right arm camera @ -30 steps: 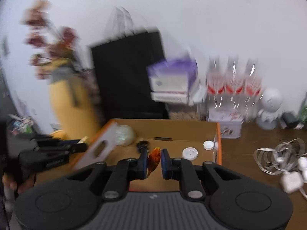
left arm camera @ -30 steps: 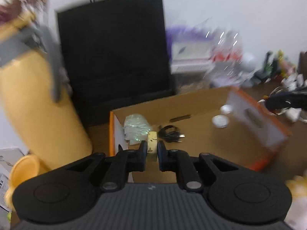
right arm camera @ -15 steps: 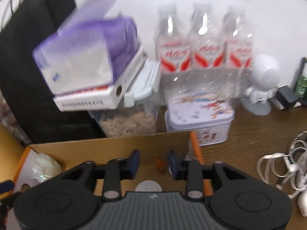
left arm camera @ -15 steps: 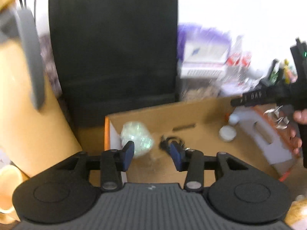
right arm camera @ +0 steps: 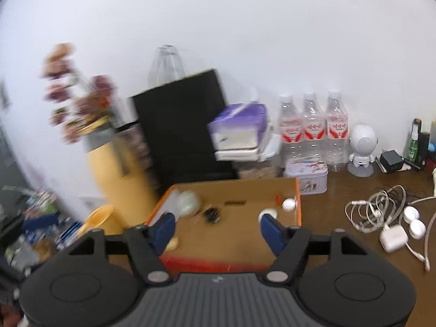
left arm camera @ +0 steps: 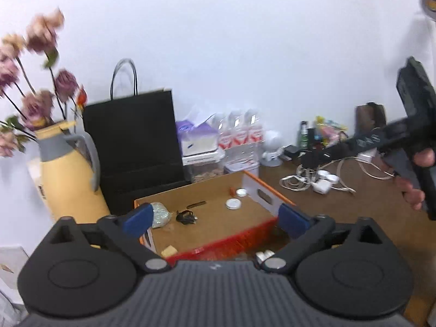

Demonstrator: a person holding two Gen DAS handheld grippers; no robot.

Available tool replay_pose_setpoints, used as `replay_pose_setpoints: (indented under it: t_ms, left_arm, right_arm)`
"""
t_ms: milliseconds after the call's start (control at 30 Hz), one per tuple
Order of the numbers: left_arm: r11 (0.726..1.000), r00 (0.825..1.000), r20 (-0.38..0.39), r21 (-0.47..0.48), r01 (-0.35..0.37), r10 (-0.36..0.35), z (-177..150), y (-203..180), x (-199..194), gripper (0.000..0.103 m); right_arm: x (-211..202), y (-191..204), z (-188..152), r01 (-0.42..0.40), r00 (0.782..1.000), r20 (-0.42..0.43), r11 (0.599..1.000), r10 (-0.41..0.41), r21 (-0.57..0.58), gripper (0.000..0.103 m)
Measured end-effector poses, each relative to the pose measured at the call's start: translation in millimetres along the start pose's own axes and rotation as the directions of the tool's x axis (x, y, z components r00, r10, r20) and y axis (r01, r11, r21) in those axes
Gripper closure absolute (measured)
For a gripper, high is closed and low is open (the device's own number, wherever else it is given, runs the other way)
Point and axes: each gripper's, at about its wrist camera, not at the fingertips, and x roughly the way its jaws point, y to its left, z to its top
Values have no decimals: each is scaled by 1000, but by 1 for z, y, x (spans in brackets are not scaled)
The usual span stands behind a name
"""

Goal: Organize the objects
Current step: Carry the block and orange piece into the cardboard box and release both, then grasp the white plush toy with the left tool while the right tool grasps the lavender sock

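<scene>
Three water bottles (right arm camera: 310, 128) with red labels, their writing too blurred to read, stand far behind the cardboard box (left arm camera: 207, 218). A black bag (left arm camera: 133, 147) and yellow jug (left arm camera: 68, 174) flank its left. Both left gripper (left arm camera: 215, 219) and right gripper (right arm camera: 218, 230) jaws are opening, empty, over the box on the table (right arm camera: 340, 245).

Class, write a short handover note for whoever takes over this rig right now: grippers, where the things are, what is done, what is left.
Left gripper: jaws opening wide, nothing between them, above the box.
Right gripper: jaws opening, nothing between them, also over the box.
In the box: yellow piece, crumpled wrap, black cord, two white caps, small red item.
Left: cables, charger and white discs lie on the table right of the box.
</scene>
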Motion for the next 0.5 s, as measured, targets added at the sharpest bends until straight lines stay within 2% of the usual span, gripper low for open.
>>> replay_pose_setpoints:
  t_ms: [167,233,300,367,500]
  left_arm:
    - [1000,1000,-17,-20,15,-16,-40,-31,-66,0]
    - [1000,1000,-23,-21,17,-18,-58,-42,-88,0]
    - [999,999,-29,-26,43,-43,-74,-48,-107,0]
    - [999,999,-28,-34,34,-35,-85,-52,-124,0]
    - [999,999,-43,-35,1,-3,-95,-55,-136,0]
  right_arm:
    - [-95,20,-77,-43,998,42,993,48,-106,23]
    - [-124,22,-115,-11,998,59,991,19,-135,17]
    - [-146,27,-150,16,999,42,979,-8,-205,17]
    - [-166,31,-185,58,998,14,966,-56,-253,17]
    - [-193,35,-222,103,990,-59,943,-128,-316,17]
